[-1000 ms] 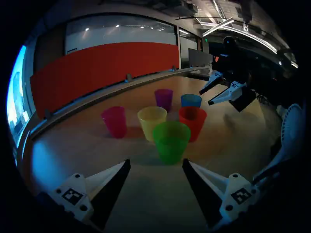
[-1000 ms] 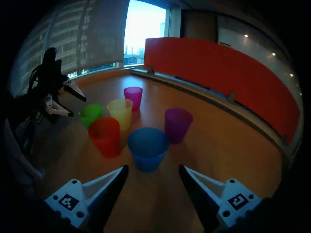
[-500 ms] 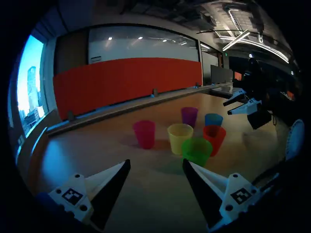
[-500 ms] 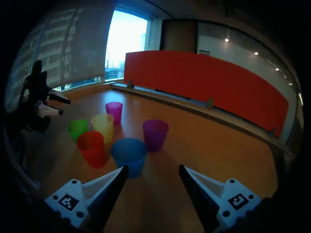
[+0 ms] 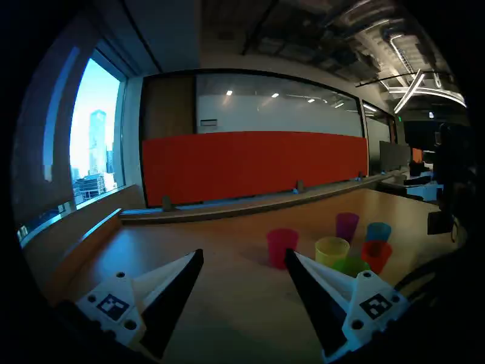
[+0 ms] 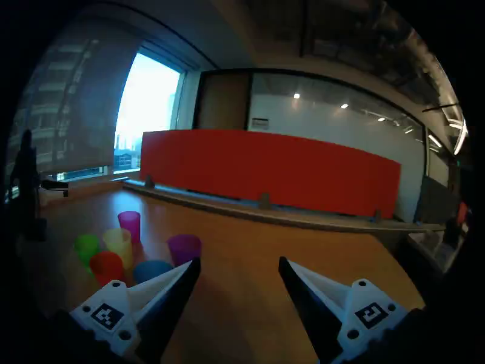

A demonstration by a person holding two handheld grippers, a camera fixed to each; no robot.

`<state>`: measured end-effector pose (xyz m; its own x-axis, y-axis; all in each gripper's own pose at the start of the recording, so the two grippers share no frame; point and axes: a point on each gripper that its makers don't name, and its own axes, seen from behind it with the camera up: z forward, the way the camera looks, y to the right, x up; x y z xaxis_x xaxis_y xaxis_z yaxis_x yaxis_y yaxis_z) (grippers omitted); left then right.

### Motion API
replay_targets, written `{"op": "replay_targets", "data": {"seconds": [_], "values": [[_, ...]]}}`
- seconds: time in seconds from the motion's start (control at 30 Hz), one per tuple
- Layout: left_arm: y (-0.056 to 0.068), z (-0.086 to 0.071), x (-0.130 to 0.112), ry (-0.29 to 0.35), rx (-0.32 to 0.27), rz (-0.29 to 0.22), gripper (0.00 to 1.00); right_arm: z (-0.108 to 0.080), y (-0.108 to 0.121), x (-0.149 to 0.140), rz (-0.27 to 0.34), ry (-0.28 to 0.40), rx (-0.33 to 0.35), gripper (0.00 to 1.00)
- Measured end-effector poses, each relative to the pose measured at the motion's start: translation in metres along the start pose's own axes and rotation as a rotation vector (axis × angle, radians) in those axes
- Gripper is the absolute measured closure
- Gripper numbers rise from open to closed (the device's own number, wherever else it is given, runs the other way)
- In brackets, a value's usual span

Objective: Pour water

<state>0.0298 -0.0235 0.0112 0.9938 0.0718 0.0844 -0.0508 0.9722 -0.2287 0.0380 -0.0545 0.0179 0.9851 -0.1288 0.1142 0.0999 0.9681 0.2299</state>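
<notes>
**Desk:** Where are the cups placed?

**Caption:** Six coloured plastic cups are shown clustered on a wooden bench (image 5: 230, 315) before a red partition (image 5: 254, 164). In the left gripper view the cluster is seen low and to the right. A pink cup (image 5: 282, 246) is set at its left, and a yellow cup (image 5: 331, 250) and a green cup (image 5: 350, 265) are nearest. A red cup (image 5: 376, 255), a blue cup (image 5: 378, 231) and a purple cup (image 5: 347, 225) are ranged beyond. The green cup is partly hidden by a finger.

**Desk:** And how are the tools held?

**Caption:** The left tool (image 5: 242, 252) and the right tool (image 6: 238, 260) are both pictured with fingers spread wide. Nothing is held between them. Both are kept clear of the cups.

**Desk:** How is a cup expected to handle?

**Caption:** The cups are judged to be light, smooth and thin-walled, so the wall may be buckled by a hard squeeze. A hold across the side wall, a little below the rim, is advised, with only moderate pressure. Whether water is held in any cup cannot be told. A filled one would be heavier and easily spilled if tilted in haste.
</notes>
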Motion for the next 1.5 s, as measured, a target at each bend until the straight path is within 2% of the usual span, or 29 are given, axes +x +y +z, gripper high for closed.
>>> {"op": "replay_targets", "data": {"seconds": [0.2,0.47,0.6,0.77,1.0,1.1,1.27,1.5], "values": [[-0.003,-0.006,0.015,0.065,0.06,-0.041,0.0,-0.011,0.016,-0.002,0.016,0.034,-0.109,0.0],[0.0,-0.013,0.011,0.071,0.096,-0.074,0.0,-0.022,0.031,0.0,0.092,0.089,-0.207,0.0],[-0.004,-0.016,0.01,0.076,0.118,-0.099,0.0,-0.023,0.031,0.003,0.118,0.101,-0.213,0.0],[-0.009,-0.023,0.016,0.1,0.161,-0.104,0.0,-0.021,0.032,0.006,0.112,0.096,-0.222,0.0],[-0.006,-0.028,0.019,0.14,0.201,-0.106,0.01,-0.022,0.043,0.003,0.116,0.09,-0.256,0.0],[-0.007,-0.029,0.018,0.155,0.229,-0.097,0.01,-0.025,0.046,0.002,0.132,0.087,-0.264,0.0],[-0.006,-0.03,0.011,0.16,0.278,-0.054,0.01,-0.028,0.043,-0.002,0.153,0.071,-0.253,0.0],[0.005,-0.026,-0.002,0.16,0.295,-0.034,0.0,-0.031,0.047,-0.005,0.155,0.053,-0.278,0.0]]}}
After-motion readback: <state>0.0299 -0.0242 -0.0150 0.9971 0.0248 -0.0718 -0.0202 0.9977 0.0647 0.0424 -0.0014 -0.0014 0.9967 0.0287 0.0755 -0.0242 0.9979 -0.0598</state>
